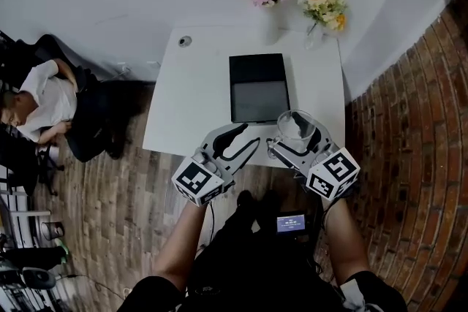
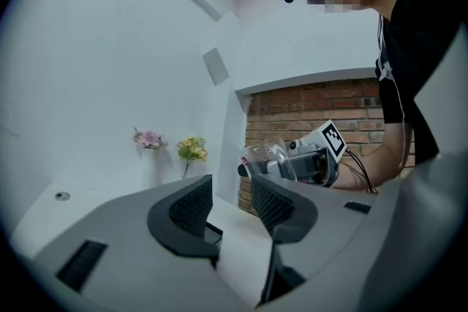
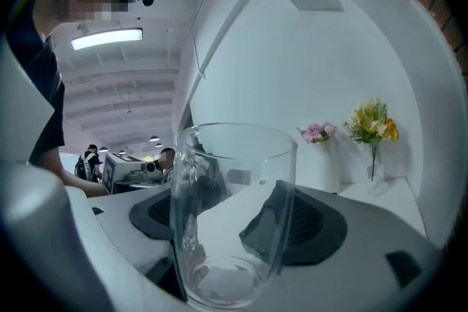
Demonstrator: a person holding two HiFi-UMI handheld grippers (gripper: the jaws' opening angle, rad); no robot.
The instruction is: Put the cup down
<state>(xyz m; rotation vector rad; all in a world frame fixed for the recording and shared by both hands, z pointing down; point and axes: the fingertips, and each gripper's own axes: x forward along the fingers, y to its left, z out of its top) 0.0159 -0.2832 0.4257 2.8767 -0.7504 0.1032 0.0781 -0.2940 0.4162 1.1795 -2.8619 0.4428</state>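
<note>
1. The right tongs (image 3: 241, 223) are clamped on the clear glass cup (image 3: 232, 212), which stands upright between the jaws.
2. In the head view the cup is over the white counter's (image 1: 194, 95) near edge, just beside the black tray's (image 1: 257, 88) near right corner.
3. The left tongs (image 2: 230, 204) have their jaws apart with nothing between them, near the same edge.
</note>
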